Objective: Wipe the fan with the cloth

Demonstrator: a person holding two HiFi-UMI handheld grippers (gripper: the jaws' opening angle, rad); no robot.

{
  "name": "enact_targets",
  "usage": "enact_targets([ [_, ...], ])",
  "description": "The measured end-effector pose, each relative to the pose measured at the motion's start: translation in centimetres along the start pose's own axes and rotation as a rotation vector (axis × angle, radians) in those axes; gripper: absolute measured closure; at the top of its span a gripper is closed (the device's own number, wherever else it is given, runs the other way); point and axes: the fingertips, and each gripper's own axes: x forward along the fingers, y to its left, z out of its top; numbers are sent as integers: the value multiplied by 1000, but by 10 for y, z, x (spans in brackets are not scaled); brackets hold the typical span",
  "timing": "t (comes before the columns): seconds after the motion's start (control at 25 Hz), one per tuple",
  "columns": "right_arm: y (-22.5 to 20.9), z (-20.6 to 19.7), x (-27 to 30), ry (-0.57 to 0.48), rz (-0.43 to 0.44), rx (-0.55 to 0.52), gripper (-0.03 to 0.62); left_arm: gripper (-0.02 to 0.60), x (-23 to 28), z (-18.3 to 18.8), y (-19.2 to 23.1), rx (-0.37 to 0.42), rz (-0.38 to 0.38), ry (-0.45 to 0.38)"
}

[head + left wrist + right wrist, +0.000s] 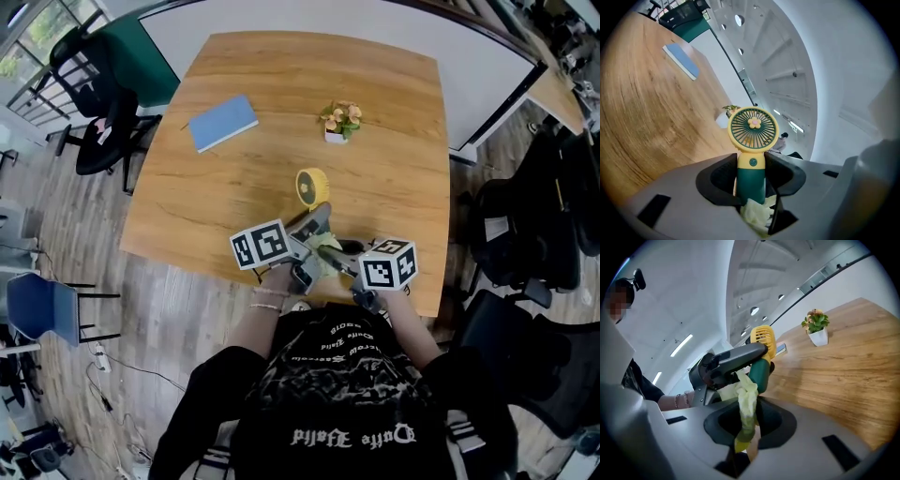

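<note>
Wooden table (pixel 281 94) in office, blue book (pixel 222 123) far left, left gripper (pixel 751 178) clamped on green handle of yellow fan (pixel 753 129) above near edge, right gripper (pixel 746 430) pinching pale cloth (pixel 746 394) touching that handle, potted plant (pixel 339 120) beyond

a wooden table (pixel 394 187) stands on plank floor (pixel 178 319) among black office chairs (pixel 525 239).

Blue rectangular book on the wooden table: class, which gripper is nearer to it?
Left. In the head view the left gripper is below and right of the blue rectangular book; the right gripper is farther right and lower.
</note>
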Motion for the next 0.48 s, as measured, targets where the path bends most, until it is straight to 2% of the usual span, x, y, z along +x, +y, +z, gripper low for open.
enact_targets([
  [0.12, -8, -5, -12, 24, -19, 17, 534, 382, -6, -2, -1, -46, -25, -35],
  [0.2, -21, -7, -20, 3, -35, 98, 536, 382, -9, -6, -3, -63, -33, -43],
  [0.32, -31, 4, -30, -90, -48, 225, 537, 382, -10, -14, -10, -54, -45, -34],
  [0.48, -30, 35, -41, -254, -45, 298, 537, 382, -6, -21, -16, -38, -48, -19],
])
